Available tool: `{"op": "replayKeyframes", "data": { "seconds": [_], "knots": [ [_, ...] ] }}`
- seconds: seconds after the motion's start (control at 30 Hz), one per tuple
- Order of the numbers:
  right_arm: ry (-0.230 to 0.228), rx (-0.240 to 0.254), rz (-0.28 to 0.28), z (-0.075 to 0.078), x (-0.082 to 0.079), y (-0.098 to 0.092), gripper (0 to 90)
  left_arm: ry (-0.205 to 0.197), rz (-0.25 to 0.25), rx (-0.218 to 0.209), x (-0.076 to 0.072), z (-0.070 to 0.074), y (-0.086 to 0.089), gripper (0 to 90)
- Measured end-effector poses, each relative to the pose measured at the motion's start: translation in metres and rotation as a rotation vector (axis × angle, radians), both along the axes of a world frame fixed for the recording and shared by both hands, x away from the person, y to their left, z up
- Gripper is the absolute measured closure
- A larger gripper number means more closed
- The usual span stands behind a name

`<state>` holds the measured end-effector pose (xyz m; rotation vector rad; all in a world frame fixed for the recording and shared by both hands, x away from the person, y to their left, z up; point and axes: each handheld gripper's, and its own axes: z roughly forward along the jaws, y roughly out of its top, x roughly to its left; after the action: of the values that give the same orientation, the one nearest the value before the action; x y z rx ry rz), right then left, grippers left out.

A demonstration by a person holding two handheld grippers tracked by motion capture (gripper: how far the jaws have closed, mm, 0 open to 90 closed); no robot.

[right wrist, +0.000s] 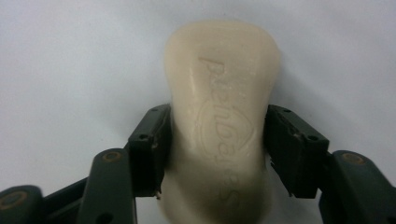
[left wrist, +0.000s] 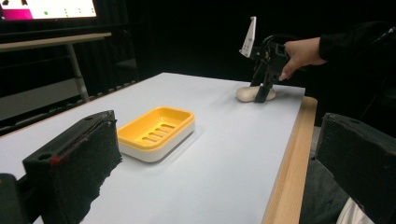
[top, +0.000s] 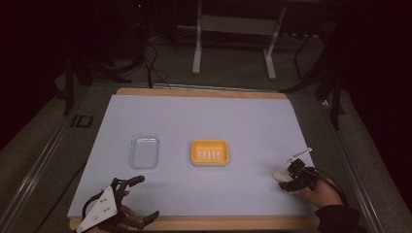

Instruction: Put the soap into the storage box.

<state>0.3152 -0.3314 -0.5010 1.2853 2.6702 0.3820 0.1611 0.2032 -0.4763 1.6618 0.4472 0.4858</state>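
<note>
A cream bar of soap [top: 279, 173] [right wrist: 219, 84] lies on the white table cover at the near right. My right gripper [top: 286, 180] [right wrist: 217, 140] points down over it, and both black pads press against the bar's long sides. From the left gripper view the right gripper [left wrist: 261, 93] stands upright on the soap [left wrist: 245, 94], with a hand on it. A yellow soap dish [top: 210, 152] [left wrist: 156, 133] with a slotted floor sits at the middle of the table. My left gripper [top: 148, 196] [left wrist: 224, 140] rests at the near left edge, jaws wide apart and nothing between them.
A clear plastic tray [top: 145, 151] lies left of the yellow dish. The white cover [top: 204, 116] sits on a board with a wooden front edge [top: 218, 222]. Beyond the table stand a white metal frame [top: 197, 48] and loose cables on the dark floor.
</note>
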Motion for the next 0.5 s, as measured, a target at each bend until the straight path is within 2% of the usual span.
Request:
{"op": "replayKeyframes", "data": {
  "seconds": [0.1, 0.27, 0.5],
  "knots": [
    [-0.003, -0.004, -0.004, 0.0008, -0.002, 0.0023, 48.6, 0.0, 0.001, 0.001, 0.0002, -0.0001, 0.0001, 0.1],
    [0.009, -0.014, -0.004, 0.0031, -0.0007, 0.0043, 49.3, 0.0, 0.001, 0.004, 0.0007, -0.0004, -0.0001, 0.1],
    [0.007, -0.012, 0.031, 0.0102, 0.0025, 0.0041, 49.4, 0.004, 0.002, 0.003, 0.0016, -0.0008, -0.0007, 0.1]
  ]
}}
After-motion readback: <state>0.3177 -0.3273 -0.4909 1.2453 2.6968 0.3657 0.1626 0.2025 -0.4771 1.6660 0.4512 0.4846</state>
